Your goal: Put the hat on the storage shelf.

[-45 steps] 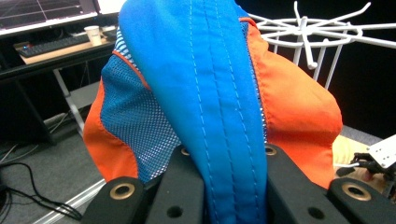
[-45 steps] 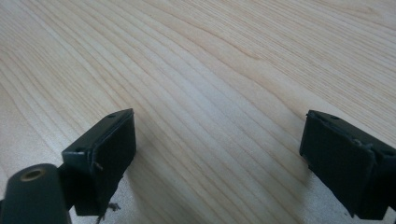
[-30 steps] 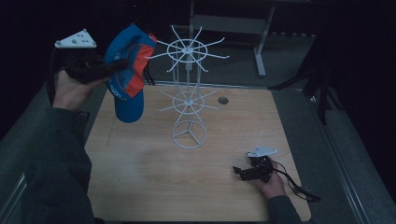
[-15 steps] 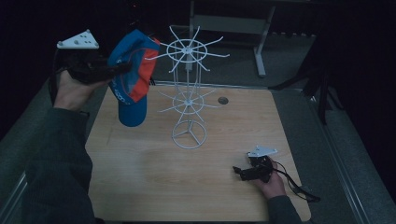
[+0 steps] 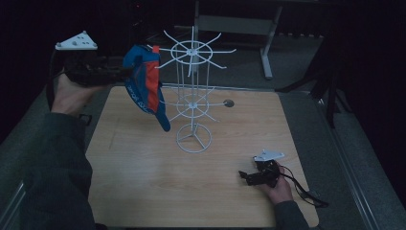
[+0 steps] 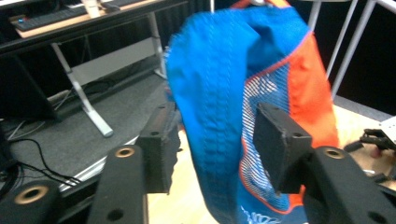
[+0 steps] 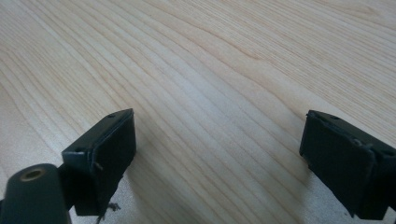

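Left tongs [image 5: 125, 74] are hanging above the bench's [image 5: 143, 167] far left corner, jaws parted around a blue-and-orange cap [image 5: 143, 81]; whether they are gripping it, I cannot tell. Cap is dangling beside the white wire rack [image 5: 193, 96]. Right tongs [image 7: 217, 154] are lying wide open, holding nothing, near the bench's near right corner.

One cap [image 5: 144, 81]; one wire rack [image 5: 193, 96]; two grippers [image 5: 103, 74] [image 5: 250, 177]

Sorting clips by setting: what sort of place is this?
Probably a lab or office workroom: a wooden table on grey carpet, a desk with a keyboard behind, and floor cables.
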